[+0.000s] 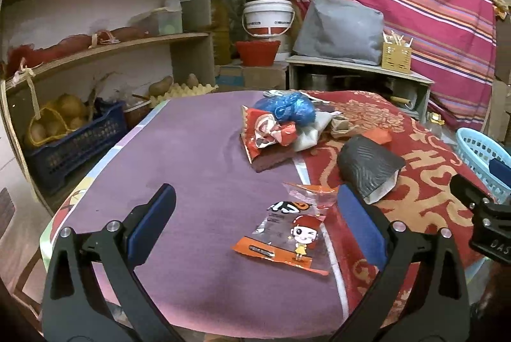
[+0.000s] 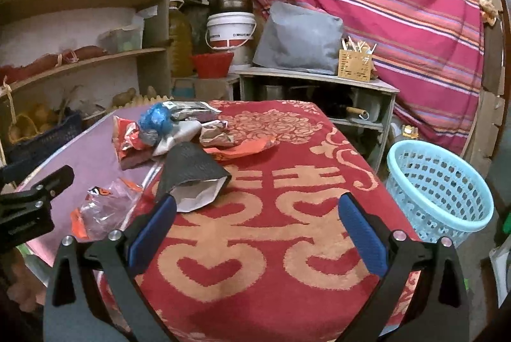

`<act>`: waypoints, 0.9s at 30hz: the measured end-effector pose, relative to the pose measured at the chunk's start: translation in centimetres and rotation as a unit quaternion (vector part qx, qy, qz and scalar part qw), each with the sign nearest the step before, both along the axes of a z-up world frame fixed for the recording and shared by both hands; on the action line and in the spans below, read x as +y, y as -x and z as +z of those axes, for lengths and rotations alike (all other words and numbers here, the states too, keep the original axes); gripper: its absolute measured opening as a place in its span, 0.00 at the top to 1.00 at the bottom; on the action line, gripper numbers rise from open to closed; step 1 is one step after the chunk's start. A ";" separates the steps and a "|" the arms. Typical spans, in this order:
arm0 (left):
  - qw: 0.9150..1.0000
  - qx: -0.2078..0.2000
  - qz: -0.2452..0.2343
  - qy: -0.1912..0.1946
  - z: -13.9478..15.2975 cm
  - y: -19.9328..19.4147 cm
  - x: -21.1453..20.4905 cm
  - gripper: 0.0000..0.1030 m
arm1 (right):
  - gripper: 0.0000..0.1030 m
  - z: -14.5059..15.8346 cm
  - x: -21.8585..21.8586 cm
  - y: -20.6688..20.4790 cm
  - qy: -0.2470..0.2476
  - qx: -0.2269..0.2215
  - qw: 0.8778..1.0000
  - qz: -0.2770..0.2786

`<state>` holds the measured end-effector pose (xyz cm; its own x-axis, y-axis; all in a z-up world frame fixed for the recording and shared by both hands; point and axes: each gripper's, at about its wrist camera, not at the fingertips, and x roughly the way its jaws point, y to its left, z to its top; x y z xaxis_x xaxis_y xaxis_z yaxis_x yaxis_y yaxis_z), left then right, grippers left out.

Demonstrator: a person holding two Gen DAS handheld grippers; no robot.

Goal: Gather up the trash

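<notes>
Left gripper hovers low over purple cloth, jaws spread wide, empty; cartoon-girl wrapper lies between the fingers, untouched. Right gripper over red rug, jaws wide apart, holding nothing; black pouch at 11 o'clock near its left finger. Trash pile at 12 o'clock. Blue basket at 2 o'clock beside table. Wrapper print unreadable.

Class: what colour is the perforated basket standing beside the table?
Light blue basket, clearest in the right wrist view.
</notes>
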<state>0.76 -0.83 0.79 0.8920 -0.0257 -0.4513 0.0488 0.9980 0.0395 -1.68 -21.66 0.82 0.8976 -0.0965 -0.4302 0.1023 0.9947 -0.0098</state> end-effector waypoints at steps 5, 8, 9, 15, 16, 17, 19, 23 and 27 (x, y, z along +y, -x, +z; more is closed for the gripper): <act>1.000 -0.005 0.000 0.003 0.2 0.2 0.0 0.05 | 0.04 0.3 -0.1 0.4 0.003 -0.014 1.000 -0.005; 1.000 -0.008 0.005 -0.001 0.2 0.2 -0.1 0.05 | 0.04 0.5 0.0 0.6 0.006 -0.017 1.000 -0.005; 1.000 -0.008 0.005 0.000 0.2 0.1 0.0 0.05 | 0.04 0.5 0.1 0.6 0.007 -0.019 1.000 -0.005; 1.000 -0.009 0.003 0.001 0.2 0.1 0.1 0.05 | 0.04 0.7 0.1 0.8 0.007 -0.024 1.000 -0.008; 1.000 -0.010 0.003 0.000 0.3 0.1 0.1 0.05 | 0.04 0.7 0.1 0.8 0.006 -0.023 1.000 -0.008; 1.000 -0.011 0.004 0.000 0.3 0.1 0.1 0.05 | 0.04 0.7 0.0 0.8 0.005 -0.022 1.000 -0.009; 1.000 -0.011 0.003 0.001 0.3 0.1 0.1 0.05 | 0.04 0.6 0.0 0.8 0.004 -0.021 1.000 -0.009; 1.000 -0.010 0.005 -0.001 0.3 0.1 0.0 0.05 | 0.04 0.6 0.0 0.8 0.005 -0.021 1.000 -0.009; 1.000 -0.010 0.007 -0.001 0.4 0.1 -0.1 0.05 | 0.04 0.6 0.0 0.9 0.005 -0.022 1.000 -0.009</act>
